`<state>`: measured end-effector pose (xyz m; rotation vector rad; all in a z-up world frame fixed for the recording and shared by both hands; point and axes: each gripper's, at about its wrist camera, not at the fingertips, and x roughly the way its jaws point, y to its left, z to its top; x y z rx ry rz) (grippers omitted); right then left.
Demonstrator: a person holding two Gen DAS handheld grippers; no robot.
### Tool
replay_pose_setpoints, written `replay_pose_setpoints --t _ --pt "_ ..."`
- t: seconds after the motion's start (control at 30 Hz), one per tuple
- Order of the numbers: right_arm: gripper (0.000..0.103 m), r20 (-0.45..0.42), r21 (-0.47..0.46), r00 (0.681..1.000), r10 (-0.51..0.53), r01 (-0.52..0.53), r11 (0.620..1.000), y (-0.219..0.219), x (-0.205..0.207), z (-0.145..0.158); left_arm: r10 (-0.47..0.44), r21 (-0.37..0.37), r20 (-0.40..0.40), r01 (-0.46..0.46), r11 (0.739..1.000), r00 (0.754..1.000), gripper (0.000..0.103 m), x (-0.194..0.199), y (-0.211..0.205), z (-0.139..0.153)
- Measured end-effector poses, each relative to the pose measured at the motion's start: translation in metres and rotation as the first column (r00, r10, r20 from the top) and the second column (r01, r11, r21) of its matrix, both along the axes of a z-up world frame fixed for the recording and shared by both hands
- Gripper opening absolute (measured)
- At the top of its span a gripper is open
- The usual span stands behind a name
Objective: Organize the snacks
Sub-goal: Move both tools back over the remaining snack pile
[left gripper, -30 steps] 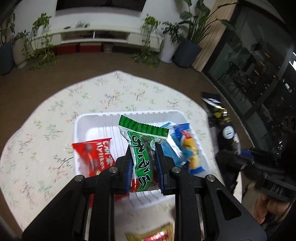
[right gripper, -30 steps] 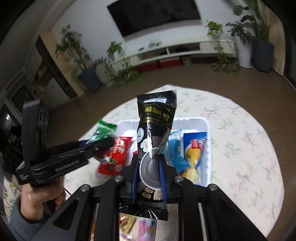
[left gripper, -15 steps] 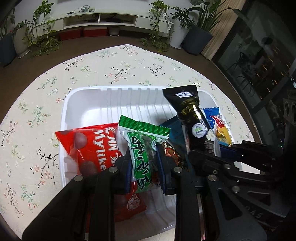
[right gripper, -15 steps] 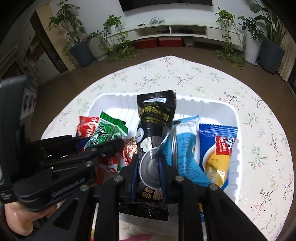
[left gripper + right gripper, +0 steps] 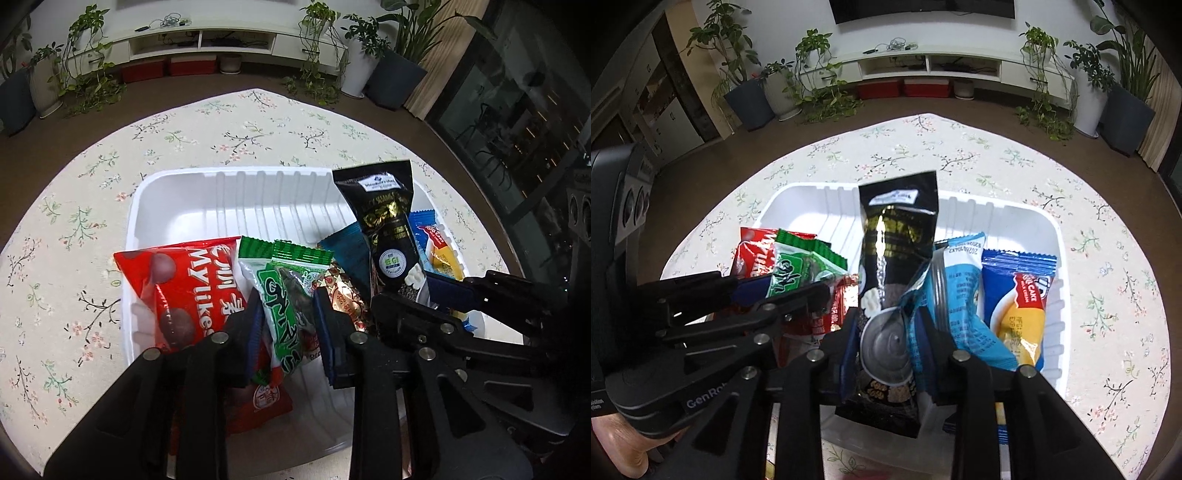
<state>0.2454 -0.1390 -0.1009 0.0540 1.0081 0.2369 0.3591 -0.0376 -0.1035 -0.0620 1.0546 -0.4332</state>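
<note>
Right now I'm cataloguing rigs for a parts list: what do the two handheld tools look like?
Both match. The left tool and right tool are matte black plastic, each with two angular arms fixed by round silver screws and ending in ribbed blue pads. The left tool's body carries white lettering starting "GenRo". No cables show. A hand is bare; no sleeve is visible.

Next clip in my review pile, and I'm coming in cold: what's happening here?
A person is sorting snack packets into a white ribbed plastic tray on a floral tablecloth, using tongs in each hand. The left tongs have a green foil packet between them, the right tongs a tall black foil pouch. Both packets sit low in the tray and both sets of jaws are opening, apparently to release them.
</note>
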Motion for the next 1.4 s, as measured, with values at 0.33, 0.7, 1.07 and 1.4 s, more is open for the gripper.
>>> replay_pose_setpoints --t 0.33,0.7,1.07,1.4 --pt "0.063 0.078 0.014 0.996 -0.052 0.051 0.999 -0.017 -0.019 0.032 0.026 -0.018 0.048 -0.025 1.000 0.999 0.062 -0.016 0.016 0.027" --pt "0.096 0.181 0.279 0.974 -0.134 0.080 0.957 -0.051 -0.084 0.091 0.016 -0.060 0.163 -0.006 0.998 0.986 0.103 -0.078 0.040 0.087" --pt "0.103 0.113 0.631 0.961 -0.252 0.127 0.766 -0.101 -0.188 0.062 -0.004 0.047 0.331 -0.012 0.999 0.943 0.103 -0.209 0.073 0.099" --pt "0.103 0.122 0.521 0.932 -0.342 0.233 0.821 -0.097 -0.269 0.028 0.220 -0.038 0.064 -0.218 0.975 0.973 0.103 -0.271 0.114 0.018"
